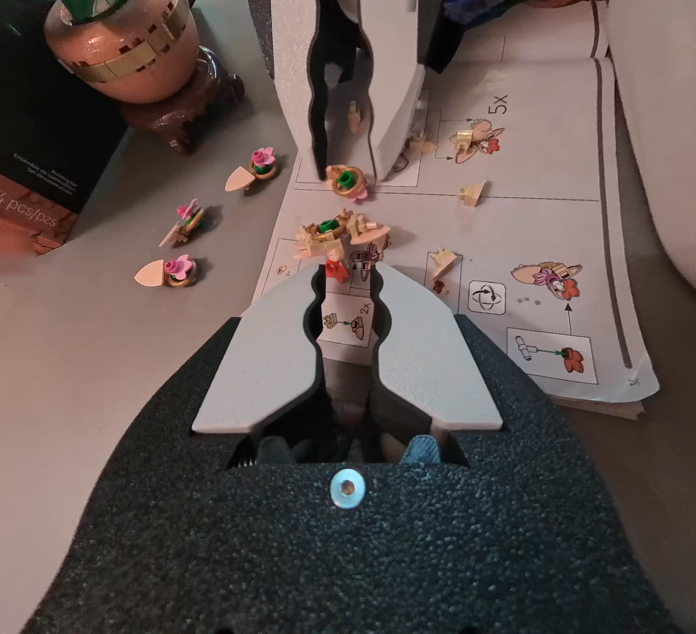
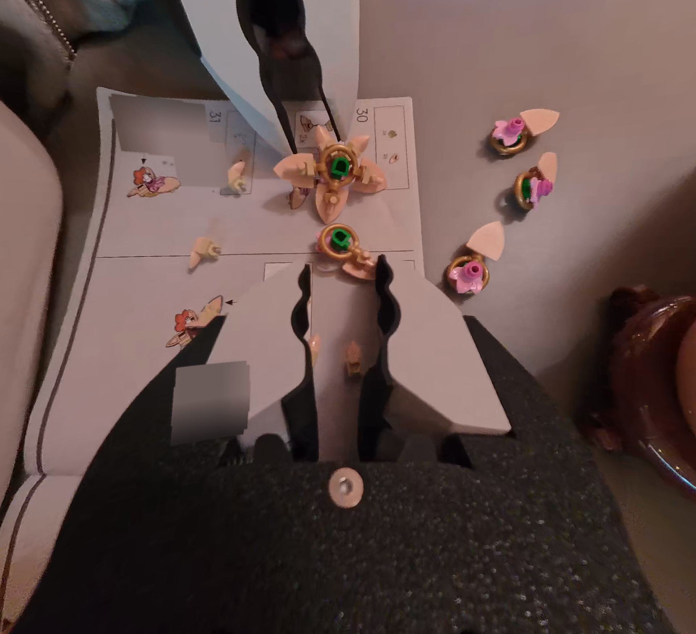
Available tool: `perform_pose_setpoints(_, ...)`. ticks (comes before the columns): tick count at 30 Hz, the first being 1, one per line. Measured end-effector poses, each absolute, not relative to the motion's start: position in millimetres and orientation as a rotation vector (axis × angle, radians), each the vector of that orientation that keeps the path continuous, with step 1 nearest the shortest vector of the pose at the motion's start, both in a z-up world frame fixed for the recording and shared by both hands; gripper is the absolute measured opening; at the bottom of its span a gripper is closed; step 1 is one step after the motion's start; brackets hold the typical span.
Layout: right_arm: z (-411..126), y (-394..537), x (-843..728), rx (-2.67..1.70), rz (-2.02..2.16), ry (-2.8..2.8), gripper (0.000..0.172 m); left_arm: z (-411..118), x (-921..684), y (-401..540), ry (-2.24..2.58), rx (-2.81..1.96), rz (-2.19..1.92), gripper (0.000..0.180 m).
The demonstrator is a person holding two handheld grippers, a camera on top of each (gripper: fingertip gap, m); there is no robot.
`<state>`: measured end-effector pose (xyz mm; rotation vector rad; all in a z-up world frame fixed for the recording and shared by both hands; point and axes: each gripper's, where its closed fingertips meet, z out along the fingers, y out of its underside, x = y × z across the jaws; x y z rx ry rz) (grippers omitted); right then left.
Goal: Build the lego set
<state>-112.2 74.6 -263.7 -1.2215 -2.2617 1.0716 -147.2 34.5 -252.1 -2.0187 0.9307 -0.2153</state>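
Flower pieces (image 1: 341, 235) lie on booklet (image 1: 527, 224), grey tabletop (image 1: 94, 333).

Left tool (image 1: 345, 271): pale fingers with black wavy pads, jaws parted; a small red flower piece (image 1: 335, 271) sits at the tips, against the left pad, joined to a tan petal cluster with gold ring and green stud (image 1: 331, 233).
Right tool (image 1: 348, 177): opposite, tips straddling a gold ring piece with green stud (image 1: 348, 183).
Instruction booklet (image 1: 527, 224): open under both, loose tan bricks (image 1: 470, 194) on it.
Desk (image 1: 94, 333): grey; three pink-flower ring pieces (image 1: 260, 167) at left.
Brick-built vase (image 1: 124, 39): upper left, beside a dark box (image 1: 41, 149).
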Motion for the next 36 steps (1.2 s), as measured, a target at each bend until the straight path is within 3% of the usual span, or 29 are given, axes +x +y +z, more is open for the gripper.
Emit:
perform_pose_setpoints(8, -263, 78, -108, -1.338, 1.016, -2.209, 0.014, -251, -147, 34, 0.925, -2.014, -0.218, 0.022)
perform_pose_setpoints(12, -253, 70, -103, -1.336, 1.131, -2.219, 0.015, -252, -148, 34, 0.926, -2.016, -0.217, 0.022)
perform_pose_setpoints(16, -254, 78, -110, -1.365, 1.15, -2.153, 0.032, -251, -148, 34, 0.925, -2.013, -0.215, 0.022)
perform_pose_setpoints(36, -259, 69, -109, -1.3, 1.061, -2.198, 0.024, -252, -147, 33, 0.94, -2.009, -0.213, 0.02)
